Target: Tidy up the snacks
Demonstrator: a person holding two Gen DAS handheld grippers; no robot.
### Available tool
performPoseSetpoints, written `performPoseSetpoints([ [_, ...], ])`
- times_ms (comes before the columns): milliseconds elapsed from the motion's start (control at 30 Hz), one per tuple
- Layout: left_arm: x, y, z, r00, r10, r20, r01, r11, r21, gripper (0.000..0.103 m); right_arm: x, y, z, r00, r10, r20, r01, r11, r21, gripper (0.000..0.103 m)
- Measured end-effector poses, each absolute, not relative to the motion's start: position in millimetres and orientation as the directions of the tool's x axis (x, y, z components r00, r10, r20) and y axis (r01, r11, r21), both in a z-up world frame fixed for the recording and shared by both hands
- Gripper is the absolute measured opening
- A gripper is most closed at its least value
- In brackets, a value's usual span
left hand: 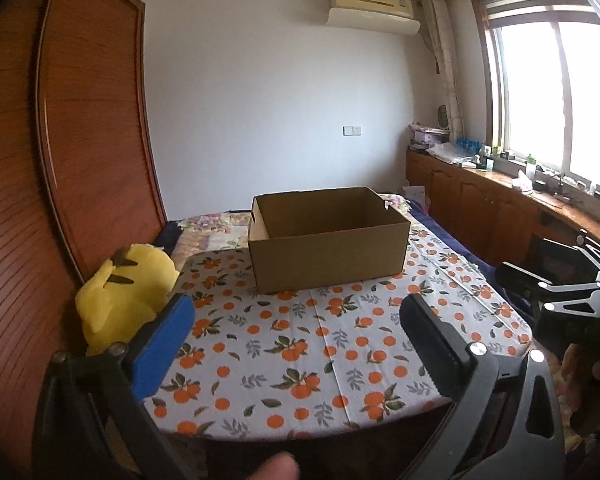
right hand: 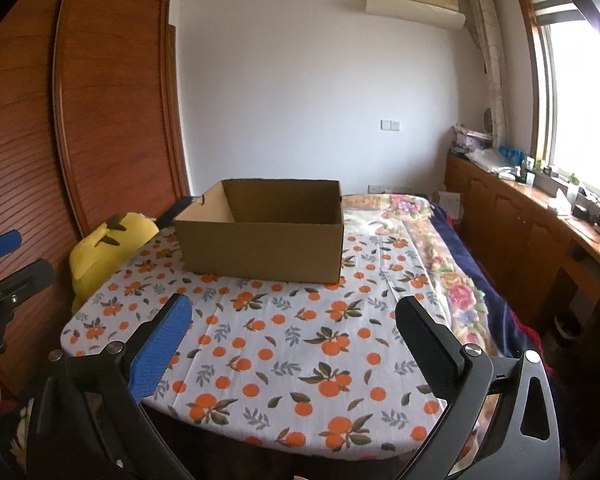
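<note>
1. Left wrist view: the left gripper [left hand: 296, 320] hangs over the near part of the table [left hand: 340, 344], which wears a white cloth printed with oranges. Its fingers, one blue [left hand: 168, 344] and one black [left hand: 432, 344], are spread wide apart with nothing between them.
2. An open cardboard box [left hand: 328, 256] sits upright toward the far end of the table, mouth up. Its long axis runs left to right across the view, one corner turned slightly toward the camera. No snack is visible inside it or on the cloth.
3. A yellow plush toy [left hand: 124, 300] lies just off the table's left edge, against the wooden wardrobe [left hand: 92, 120].
4. This view alone shows the right gripper [left hand: 564, 288] from the side, at the right edge, well apart from the box; whether it is spread or closed cannot be told from here.
5. Right wrist view: the right gripper [right hand: 292, 320] also hovers over the near cloth, fingers released and wide apart, grasping nothing.
6. Here the box [right hand: 260, 248] appears left of centre with its long side facing the camera, long axis again left to right.
7. Only this view shows the floral quilt on the bed [right hand: 432, 256] stretching beyond the table to the right, and the left gripper [right hand: 4, 264] at the left edge, near the plush toy [right hand: 100, 248].
</note>
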State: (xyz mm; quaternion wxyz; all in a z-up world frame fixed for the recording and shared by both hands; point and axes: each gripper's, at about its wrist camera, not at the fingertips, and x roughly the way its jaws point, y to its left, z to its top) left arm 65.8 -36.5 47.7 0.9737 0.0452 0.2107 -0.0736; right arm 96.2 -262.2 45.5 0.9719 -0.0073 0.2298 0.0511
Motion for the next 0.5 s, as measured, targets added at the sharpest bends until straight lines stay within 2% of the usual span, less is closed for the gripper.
performPoseSetpoints([
  [267, 47.6, -35.2, 42.6, 0.914, -0.130, -0.384, 0.156, 0.987, 0.037, 0.103, 70.8, -260.3, 43.3, 0.897, 0.080, -0.434, -0.090, 0.996, -0.001, 0.103],
  [500, 45.2, -34.0, 36.3, 0.911, -0.121, -0.394, 0.148, 0.988, 0.037, 0.103, 60.6, -262.3, 43.9, 0.905, 0.064, -0.422, -0.071, 0.997, 0.000, 0.103],
])
